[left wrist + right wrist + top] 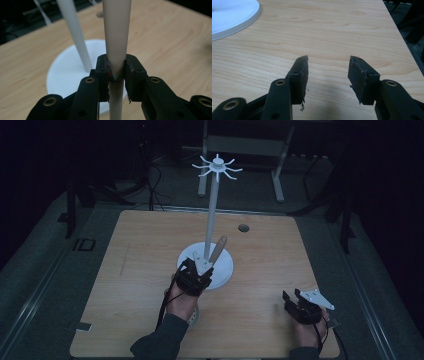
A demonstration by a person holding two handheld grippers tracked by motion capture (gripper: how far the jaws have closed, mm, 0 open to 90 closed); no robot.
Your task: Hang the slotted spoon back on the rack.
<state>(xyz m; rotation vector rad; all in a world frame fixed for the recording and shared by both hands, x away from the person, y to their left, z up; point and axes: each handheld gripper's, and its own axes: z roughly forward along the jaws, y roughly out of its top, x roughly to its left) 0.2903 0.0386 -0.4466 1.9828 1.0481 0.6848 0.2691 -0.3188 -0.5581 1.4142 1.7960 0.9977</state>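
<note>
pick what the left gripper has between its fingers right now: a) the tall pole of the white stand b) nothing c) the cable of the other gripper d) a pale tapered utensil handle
d: in the left gripper view the left gripper is clamped on a pale tapered handle, while the stand's pole rises apart from it behind, out of the round white base.

A light wooden table carries a white rack stand's round base beyond the left gripper.
</note>
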